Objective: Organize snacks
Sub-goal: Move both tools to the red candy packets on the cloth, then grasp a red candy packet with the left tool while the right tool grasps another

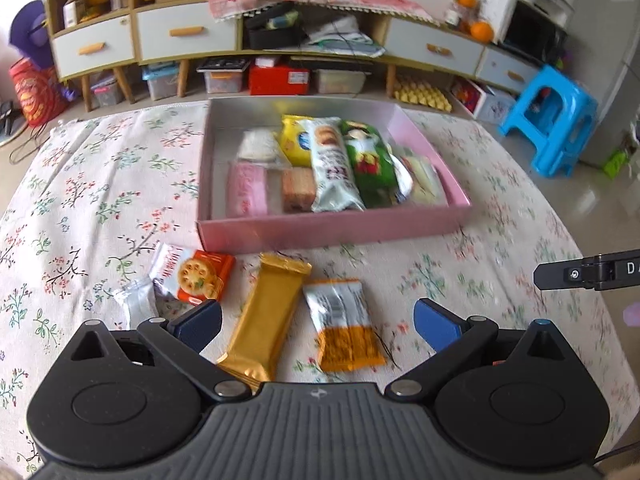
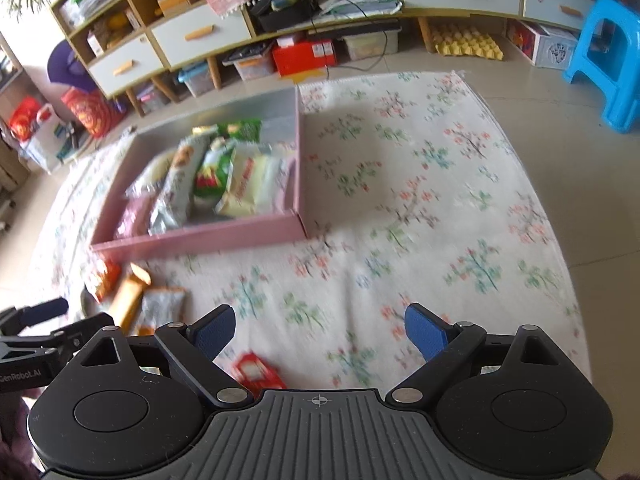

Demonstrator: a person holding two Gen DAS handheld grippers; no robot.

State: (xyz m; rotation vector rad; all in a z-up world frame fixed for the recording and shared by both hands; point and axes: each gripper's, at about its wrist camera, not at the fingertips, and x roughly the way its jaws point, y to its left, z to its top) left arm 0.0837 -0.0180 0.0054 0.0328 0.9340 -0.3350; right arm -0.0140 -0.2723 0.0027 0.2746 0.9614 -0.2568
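A pink box (image 1: 332,230) on the floral cloth holds several snack packs, among them a green pack (image 1: 368,162) and a silver biscuit pack (image 1: 334,168). In front of it lie an orange biscuit pack (image 1: 192,276), a gold bar (image 1: 266,314) and an orange-and-silver pack (image 1: 344,324). My left gripper (image 1: 318,320) is open just above the gold bar and the orange-and-silver pack. My right gripper (image 2: 320,330) is open and empty over the cloth, right of the box (image 2: 200,236). A small red pack (image 2: 258,372) lies under it.
The floral cloth (image 2: 440,200) covers the table. A low cabinet (image 1: 180,36) with drawers and storage boxes stands behind it. A blue stool (image 1: 552,120) stands at the right on the floor. The right gripper's side shows in the left wrist view (image 1: 588,274).
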